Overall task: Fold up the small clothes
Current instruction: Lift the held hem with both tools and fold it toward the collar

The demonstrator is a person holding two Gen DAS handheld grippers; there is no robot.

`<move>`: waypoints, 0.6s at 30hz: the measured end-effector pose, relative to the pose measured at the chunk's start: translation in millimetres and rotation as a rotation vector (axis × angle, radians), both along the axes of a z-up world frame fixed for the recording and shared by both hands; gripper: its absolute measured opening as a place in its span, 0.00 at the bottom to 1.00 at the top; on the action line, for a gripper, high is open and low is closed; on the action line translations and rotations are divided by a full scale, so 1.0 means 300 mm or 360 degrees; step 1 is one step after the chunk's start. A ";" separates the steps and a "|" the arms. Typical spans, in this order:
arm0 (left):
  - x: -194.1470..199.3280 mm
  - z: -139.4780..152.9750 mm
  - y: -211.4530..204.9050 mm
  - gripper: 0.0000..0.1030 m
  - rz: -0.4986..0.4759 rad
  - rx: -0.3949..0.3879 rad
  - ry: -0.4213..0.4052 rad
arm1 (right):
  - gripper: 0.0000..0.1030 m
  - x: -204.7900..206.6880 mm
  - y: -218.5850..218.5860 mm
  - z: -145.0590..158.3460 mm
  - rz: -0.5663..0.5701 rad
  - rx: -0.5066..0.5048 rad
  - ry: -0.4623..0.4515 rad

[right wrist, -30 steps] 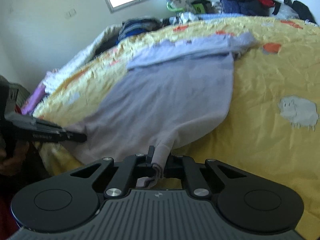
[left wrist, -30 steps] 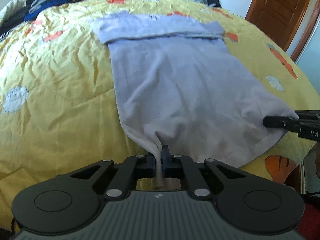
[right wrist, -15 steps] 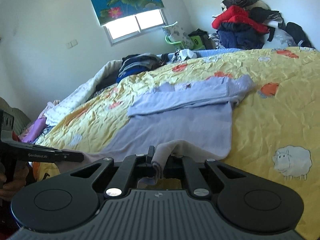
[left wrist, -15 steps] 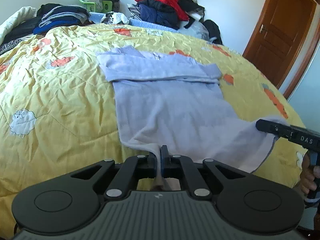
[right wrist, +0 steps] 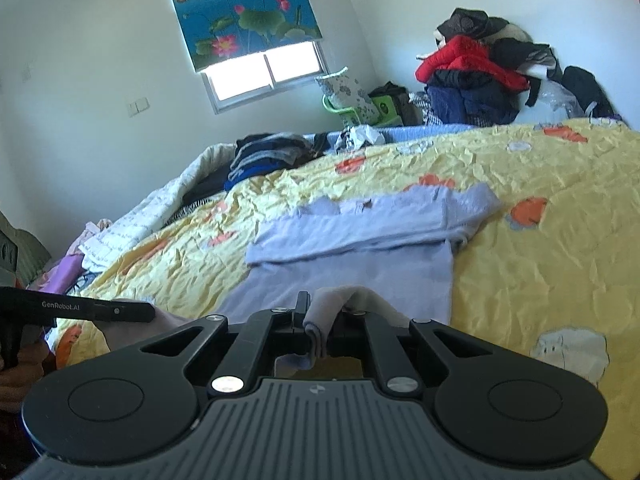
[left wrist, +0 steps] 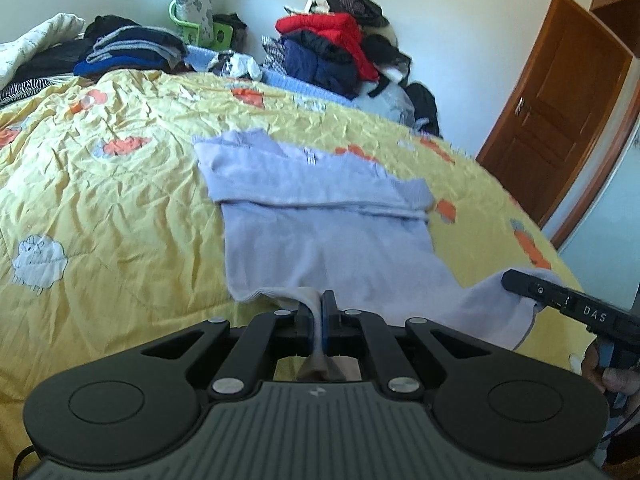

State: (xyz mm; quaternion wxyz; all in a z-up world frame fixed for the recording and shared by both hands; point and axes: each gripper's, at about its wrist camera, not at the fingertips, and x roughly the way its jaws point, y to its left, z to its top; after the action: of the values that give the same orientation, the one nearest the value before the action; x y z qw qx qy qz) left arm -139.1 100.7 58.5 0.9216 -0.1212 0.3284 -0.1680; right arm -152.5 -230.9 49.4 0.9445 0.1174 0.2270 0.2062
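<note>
Your shirt [left wrist: 320, 240] is soft, light knit that sags between holds, so keep taking it by the hem corners. It lies mid-quilt [left wrist: 120, 208], sleeves folded across near the far edge, hem lifted toward you. Your left gripper [left wrist: 319, 312] is clamped on one hem corner; your right gripper [right wrist: 318, 320] pinches the other, probably a doubled layer, though the cloth there is bunched.

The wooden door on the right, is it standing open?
No, the wooden door sits shut flat in its frame, with no gap showing around its edge.
</note>
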 end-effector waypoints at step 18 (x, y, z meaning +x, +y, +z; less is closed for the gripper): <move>0.143 0.071 0.027 0.04 0.0196 -0.0180 -0.0137 | 0.11 0.145 -0.020 0.065 -0.0126 0.0067 -0.0136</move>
State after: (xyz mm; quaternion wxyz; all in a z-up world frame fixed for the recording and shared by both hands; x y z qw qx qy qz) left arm -96.0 108.9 79.9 0.9351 -0.1856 0.2703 -0.1342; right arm -109.1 -236.9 69.0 0.9581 0.1373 0.1773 0.1783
